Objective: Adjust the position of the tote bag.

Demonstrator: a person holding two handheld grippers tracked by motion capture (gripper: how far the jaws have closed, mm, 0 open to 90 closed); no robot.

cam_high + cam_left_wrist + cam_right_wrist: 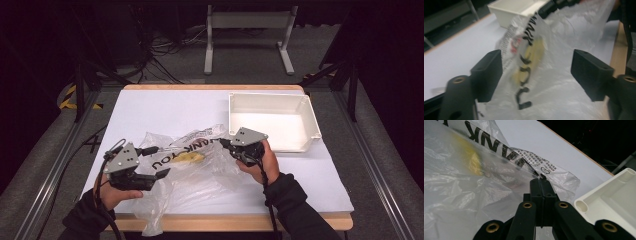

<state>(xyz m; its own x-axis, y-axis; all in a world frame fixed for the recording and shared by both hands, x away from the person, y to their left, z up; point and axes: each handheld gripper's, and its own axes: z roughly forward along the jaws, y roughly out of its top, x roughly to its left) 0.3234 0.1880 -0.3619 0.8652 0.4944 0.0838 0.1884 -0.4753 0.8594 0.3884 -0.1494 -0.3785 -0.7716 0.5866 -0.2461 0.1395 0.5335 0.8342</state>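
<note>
Left gripper (159,162), held low at the table's (165,107) near left, points rightward toward the bag (200,165); its jaws stand spread, with crumpled film lying between them, untouched by either pad. Right gripper (223,143), held by a hand (265,162) beside the tray (305,122), points leftward; its jaws are pressed together on the bag's printed edge, which is pulled taut. The bag lies mid-table between the two grippers, its lower corner drooping over the near edge. A yellow item (191,157) shows through the film; its identity is hard to make out. The left gripper view is blurred, and the bag's lettering is only partly legible.
</note>
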